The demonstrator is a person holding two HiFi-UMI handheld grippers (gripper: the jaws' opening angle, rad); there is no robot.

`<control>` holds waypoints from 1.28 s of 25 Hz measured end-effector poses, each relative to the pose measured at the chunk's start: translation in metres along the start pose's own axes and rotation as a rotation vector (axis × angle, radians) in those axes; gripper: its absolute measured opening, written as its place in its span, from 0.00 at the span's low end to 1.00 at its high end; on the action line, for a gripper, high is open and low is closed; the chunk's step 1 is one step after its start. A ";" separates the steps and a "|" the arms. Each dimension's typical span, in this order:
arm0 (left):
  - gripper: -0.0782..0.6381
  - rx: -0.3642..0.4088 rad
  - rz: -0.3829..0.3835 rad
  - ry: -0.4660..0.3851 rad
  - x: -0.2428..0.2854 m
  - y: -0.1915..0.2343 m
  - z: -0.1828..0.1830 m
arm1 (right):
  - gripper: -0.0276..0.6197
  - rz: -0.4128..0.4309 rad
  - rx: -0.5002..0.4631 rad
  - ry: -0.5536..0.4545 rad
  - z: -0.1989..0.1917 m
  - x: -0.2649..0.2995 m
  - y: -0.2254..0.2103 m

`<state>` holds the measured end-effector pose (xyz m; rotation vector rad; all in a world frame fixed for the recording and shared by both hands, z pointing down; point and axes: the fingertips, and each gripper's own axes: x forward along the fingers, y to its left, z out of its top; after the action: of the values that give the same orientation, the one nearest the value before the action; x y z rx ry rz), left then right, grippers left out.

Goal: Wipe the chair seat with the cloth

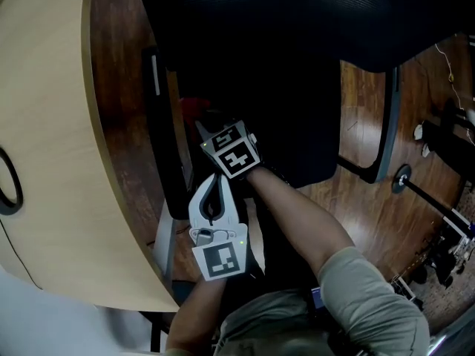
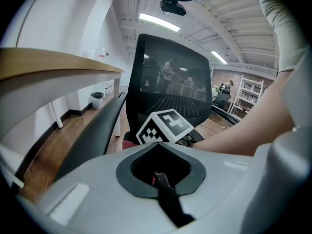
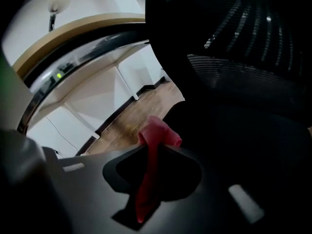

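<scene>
The black chair seat (image 1: 297,110) fills the middle of the head view, under the mesh backrest (image 1: 297,13). My right gripper (image 1: 202,128) hovers over the seat's left part, shut on a red cloth (image 1: 194,108). In the right gripper view the cloth (image 3: 157,135) runs up between the closed jaws (image 3: 156,147) and bunches past the tips, just above the dark seat (image 3: 243,145). My left gripper (image 1: 220,176) sits right behind the right one, its jaws (image 2: 157,144) meeting, with nothing clearly held. It looks at the right gripper's marker cube (image 2: 165,126).
A light wooden desk (image 1: 52,124) curves along the left, close to the chair's left armrest (image 1: 167,147). The right armrest (image 1: 386,124) stands over the wood floor. Cables and dark gear (image 1: 445,221) lie on the floor at far right.
</scene>
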<state>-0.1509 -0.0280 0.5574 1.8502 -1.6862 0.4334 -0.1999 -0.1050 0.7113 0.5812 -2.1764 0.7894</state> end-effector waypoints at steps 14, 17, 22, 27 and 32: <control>0.12 0.053 0.043 -0.046 0.063 -0.033 0.027 | 0.14 -0.221 0.133 -0.020 -0.047 -0.088 -0.131; 0.12 0.096 -0.010 -0.023 0.073 -0.064 0.029 | 0.14 -0.307 0.187 -0.034 -0.062 -0.120 -0.174; 0.12 0.124 -0.063 -0.004 0.086 -0.108 0.025 | 0.14 -0.426 0.280 -0.065 -0.084 -0.171 -0.234; 0.12 0.148 -0.097 0.009 0.096 -0.144 0.022 | 0.14 -0.537 0.387 -0.078 -0.108 -0.215 -0.288; 0.12 0.170 -0.123 0.020 0.106 -0.174 0.011 | 0.14 -0.620 0.476 -0.067 -0.143 -0.245 -0.322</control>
<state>0.0328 -0.1141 0.5770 2.0511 -1.5534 0.5572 0.2192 -0.1967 0.7158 1.4500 -1.6958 0.9364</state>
